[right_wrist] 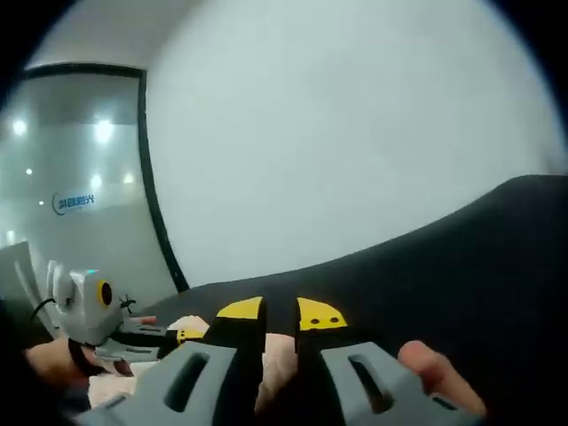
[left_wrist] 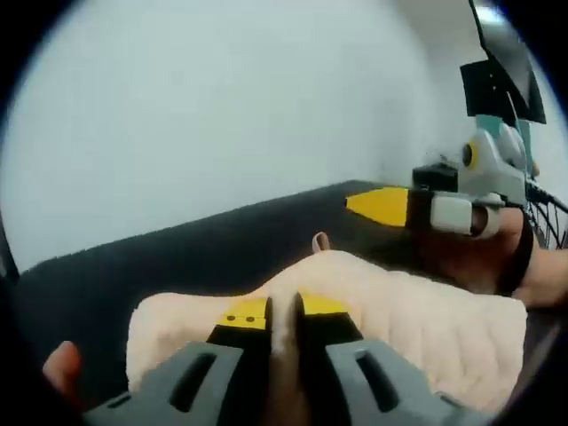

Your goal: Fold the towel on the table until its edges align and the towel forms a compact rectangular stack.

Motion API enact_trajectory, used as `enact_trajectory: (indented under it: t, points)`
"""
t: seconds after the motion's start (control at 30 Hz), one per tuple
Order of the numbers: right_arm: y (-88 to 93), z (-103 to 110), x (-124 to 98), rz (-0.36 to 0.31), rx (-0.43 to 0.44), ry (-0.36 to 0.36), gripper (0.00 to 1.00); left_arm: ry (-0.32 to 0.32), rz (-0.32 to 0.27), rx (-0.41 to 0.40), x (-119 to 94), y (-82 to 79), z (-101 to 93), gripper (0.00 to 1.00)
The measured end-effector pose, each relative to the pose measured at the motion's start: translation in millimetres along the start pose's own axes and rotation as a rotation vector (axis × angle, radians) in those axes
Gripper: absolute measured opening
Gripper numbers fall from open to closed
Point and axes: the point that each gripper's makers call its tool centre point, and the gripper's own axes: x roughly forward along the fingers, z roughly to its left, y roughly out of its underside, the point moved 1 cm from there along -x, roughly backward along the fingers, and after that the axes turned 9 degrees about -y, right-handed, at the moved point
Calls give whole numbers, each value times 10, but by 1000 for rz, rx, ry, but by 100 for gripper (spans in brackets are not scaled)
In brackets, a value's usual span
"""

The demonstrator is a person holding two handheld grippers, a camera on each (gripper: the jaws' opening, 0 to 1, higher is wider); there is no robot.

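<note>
A cream towel [left_wrist: 426, 319] lies bunched on the black table [left_wrist: 177, 257]. My left gripper [left_wrist: 284, 312], with yellow-tipped jaws, is shut on a raised fold of the towel at the near edge. My right gripper [left_wrist: 377, 204], held by a hand, comes in from the right just beyond the towel's far edge. In the right gripper view, my right gripper [right_wrist: 280, 315] has its jaws nearly together, with a strip of towel [right_wrist: 280, 355] showing in the narrow gap. The left gripper [right_wrist: 177, 335] sits low on the left there, beside more towel.
The black table [right_wrist: 461, 266] stretches away to a plain white wall. A person's fingers [right_wrist: 435, 364] wrap around the right gripper's handle. A glass partition with a dark frame [right_wrist: 155, 204] stands at the left, and a dark stand [left_wrist: 506, 71] rises at the far right.
</note>
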Motion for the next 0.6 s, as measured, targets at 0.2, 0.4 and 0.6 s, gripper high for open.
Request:
enact_trajectory:
  t: [0.2,0.4,0.6]
  points:
    - [-49,-6,47,-25,7,-9,10,-229,-89,254,-655,-653,-162,18]
    - [-90,-156,-20,-68,144,30,10,-207,82,187,-521,-232,-598,37]
    - [-79,-175,-54,-84,213,26,10,-191,36,115,-387,90,-602,31]
